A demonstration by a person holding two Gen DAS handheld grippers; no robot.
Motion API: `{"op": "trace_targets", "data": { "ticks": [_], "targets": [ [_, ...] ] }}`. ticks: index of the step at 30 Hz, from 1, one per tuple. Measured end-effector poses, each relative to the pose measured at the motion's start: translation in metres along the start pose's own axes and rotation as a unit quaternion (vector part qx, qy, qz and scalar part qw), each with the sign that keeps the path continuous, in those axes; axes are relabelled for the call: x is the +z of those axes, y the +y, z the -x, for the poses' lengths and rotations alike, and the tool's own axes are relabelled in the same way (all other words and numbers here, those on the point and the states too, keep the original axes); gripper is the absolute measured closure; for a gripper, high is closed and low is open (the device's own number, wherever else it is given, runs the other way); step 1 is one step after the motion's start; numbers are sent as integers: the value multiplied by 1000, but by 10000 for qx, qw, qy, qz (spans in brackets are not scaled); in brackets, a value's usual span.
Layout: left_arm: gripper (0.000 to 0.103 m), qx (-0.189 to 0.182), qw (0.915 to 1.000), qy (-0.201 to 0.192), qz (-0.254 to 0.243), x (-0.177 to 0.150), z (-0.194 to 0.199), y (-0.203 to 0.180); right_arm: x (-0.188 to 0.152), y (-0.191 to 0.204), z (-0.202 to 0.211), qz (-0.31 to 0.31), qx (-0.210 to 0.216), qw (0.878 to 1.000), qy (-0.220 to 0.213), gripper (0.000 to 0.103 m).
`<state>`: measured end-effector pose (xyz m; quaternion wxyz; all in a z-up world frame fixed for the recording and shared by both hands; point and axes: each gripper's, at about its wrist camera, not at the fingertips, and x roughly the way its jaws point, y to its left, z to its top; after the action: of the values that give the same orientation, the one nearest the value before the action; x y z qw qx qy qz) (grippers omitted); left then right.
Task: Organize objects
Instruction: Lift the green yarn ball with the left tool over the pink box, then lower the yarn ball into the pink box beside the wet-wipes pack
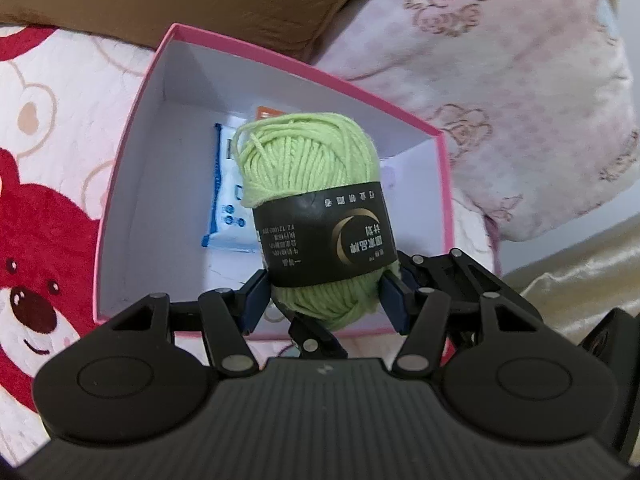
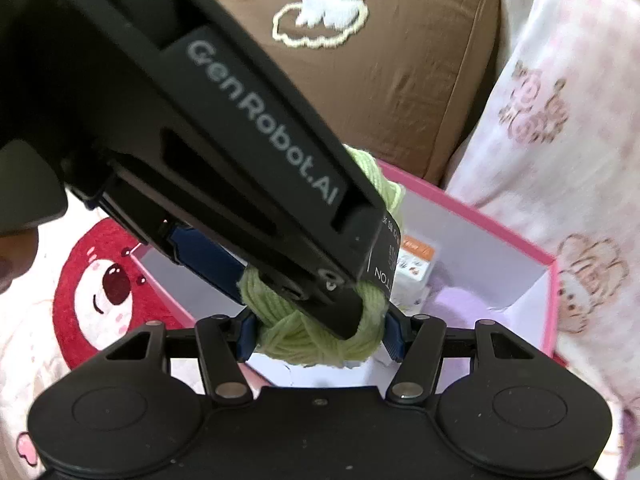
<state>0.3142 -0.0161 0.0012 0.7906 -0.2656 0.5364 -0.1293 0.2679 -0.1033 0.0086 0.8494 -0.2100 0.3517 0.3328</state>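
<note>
Both my grippers clamp one green yarn skein [image 1: 316, 204] above the pink box [image 1: 132, 152]. My left gripper [image 1: 326, 294] pinches it below its black band; my right gripper [image 2: 318, 334] squeezes its lower end. Only the left view shows one blue-and-white packet [image 1: 226, 196] ahead of the fingers on the box floor. Only the right view shows one orange-topped carton [image 2: 416, 260] and something lilac [image 2: 460, 304] beyond the skein, with the left gripper's body crossing in front. One brown cushion [image 2: 400, 80] lies past the box.
</note>
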Motion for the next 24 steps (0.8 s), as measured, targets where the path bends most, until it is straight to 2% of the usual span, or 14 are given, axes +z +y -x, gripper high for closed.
{"op": "trace_targets", "data": {
  "ticks": [4,8,15,19,21,24],
  "targets": [
    [45,126,9991,221,340,15,-19,13,6,-16,-25,-271,486,9977,376,39],
    [44,110,9984,310,465,21,-30,23,4,-40,-46,-859,1088,9884,624,39],
    [43,-101,9984,444,325,13,-47,29,-6,-40,-54,-785,1100,9880,748,39],
    [43,-248,9976,434,477,10,-49,36,-8,-46,-61,-942,1173,9849,861,35],
    [43,-417,9976,287,466,9,-44,37,-11,-53,-62,-1063,1335,9807,959,34],
    [39,-369,9993,15,-14,8,-36,27,-15,-62,-53,-1315,1429,9774,837,29]
  ]
}}
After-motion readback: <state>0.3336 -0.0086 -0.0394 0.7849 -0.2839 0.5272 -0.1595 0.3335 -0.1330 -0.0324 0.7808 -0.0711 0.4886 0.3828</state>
